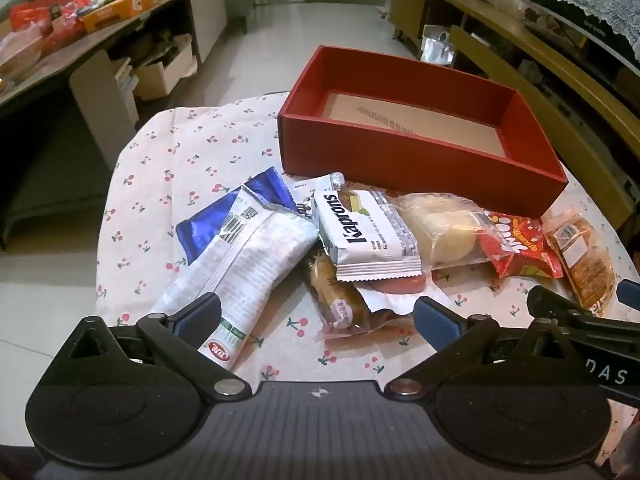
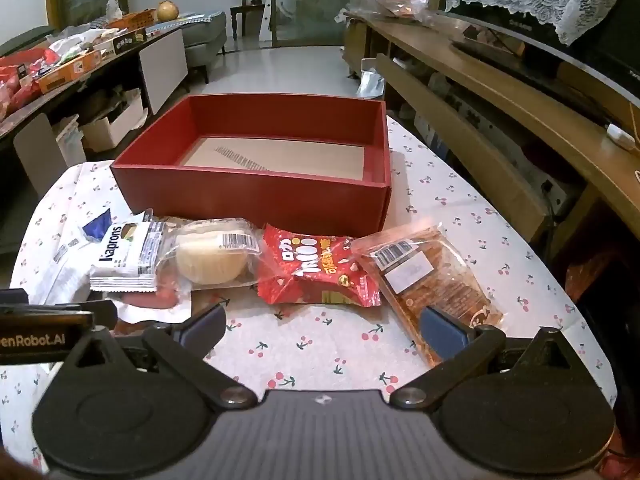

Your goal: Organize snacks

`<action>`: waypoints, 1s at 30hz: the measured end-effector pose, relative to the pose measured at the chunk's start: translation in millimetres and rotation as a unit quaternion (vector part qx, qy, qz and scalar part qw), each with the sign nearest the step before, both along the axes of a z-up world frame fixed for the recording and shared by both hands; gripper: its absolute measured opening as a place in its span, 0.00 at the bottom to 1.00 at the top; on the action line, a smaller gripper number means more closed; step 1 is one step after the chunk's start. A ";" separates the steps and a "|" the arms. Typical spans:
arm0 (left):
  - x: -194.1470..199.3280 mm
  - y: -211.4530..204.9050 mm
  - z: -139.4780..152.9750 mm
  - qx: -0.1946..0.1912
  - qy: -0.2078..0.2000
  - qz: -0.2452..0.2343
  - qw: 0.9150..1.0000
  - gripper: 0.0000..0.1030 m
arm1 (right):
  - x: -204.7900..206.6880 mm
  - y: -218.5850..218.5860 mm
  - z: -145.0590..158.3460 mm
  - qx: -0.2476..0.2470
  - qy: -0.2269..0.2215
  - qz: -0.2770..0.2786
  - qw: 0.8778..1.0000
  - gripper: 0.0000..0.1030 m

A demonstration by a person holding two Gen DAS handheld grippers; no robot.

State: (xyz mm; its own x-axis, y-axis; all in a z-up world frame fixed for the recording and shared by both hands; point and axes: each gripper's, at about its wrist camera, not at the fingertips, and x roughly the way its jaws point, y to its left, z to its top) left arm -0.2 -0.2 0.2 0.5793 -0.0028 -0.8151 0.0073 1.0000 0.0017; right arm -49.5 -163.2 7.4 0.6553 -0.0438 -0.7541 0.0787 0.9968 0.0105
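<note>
Snacks (image 2: 316,272) heaped on tabletop (image 2: 460,208) before red box (image 2: 256,196), nothing packed yet. Left hand-held gripper (image 1: 316,316) and right hand-held gripper (image 2: 324,326) held released, empty. First grasp judged pending.

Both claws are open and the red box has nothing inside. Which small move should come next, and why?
Probably lower the right claw onto the brown pastry packet and close. That packet already lies against its right finger, apart from the pile, and the red box just behind is bare inside. The left claw faces overlapping packets, such as the Kaprons wafer, which look harder to take singly.
</note>
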 end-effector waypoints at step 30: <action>-1.1 -2.2 -6.7 0.005 0.011 -0.006 1.000 1.00 | 1.8 1.0 -4.7 0.000 0.016 0.000 1.000 1.00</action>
State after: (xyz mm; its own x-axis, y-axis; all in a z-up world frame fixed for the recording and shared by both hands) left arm -1.3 -2.5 -6.5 0.5612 -0.0008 -0.8277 0.0185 0.9998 0.0116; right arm -47.7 -162.2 2.7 0.6314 -0.0440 -0.7742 0.0783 0.9969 0.0072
